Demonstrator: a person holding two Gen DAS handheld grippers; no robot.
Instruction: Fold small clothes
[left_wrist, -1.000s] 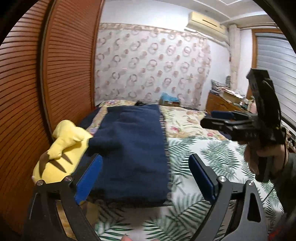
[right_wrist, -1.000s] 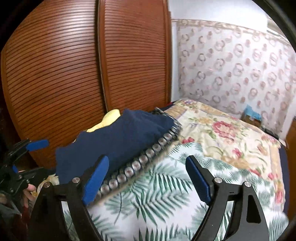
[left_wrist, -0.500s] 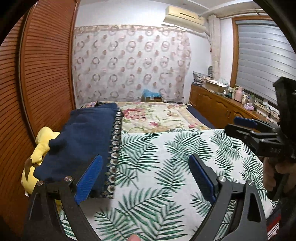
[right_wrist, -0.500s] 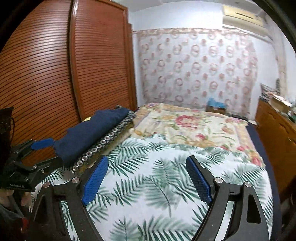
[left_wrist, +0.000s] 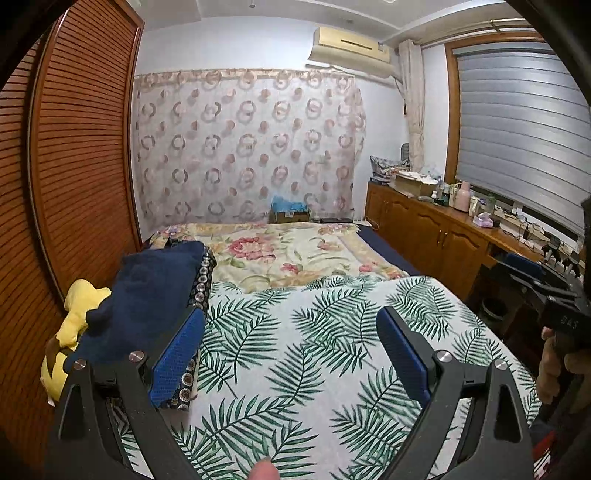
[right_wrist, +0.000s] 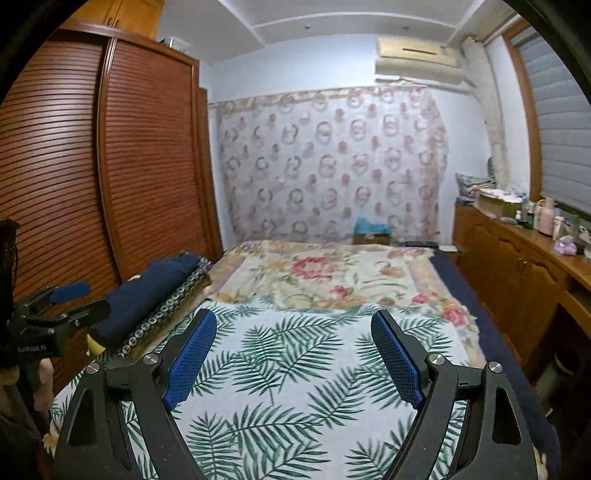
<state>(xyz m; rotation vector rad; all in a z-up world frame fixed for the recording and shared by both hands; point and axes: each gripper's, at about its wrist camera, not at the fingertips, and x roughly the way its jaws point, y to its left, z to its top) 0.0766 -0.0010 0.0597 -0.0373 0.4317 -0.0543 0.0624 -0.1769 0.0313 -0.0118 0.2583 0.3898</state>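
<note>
L wrist view: left gripper (left_wrist: 290, 354), jaws spread wide, nothing held, hovering over the bed (left_wrist: 332, 332). Navy garment (left_wrist: 147, 302) lies folded at bed's left edge beside yellow plush (left_wrist: 79, 314), prob. parked clear of the work area; long axis runs toward the headboard.

R wrist view: right gripper (right_wrist: 293, 360), jaws likewise released, empty. Garment (right_wrist: 147, 291) well left, patterned trim (right_wrist: 166, 310) facing bed centre.

"GenRobot AI" on left tool (right_wrist: 62, 304) body; "DAS" on right tool (left_wrist: 532, 273)
</note>
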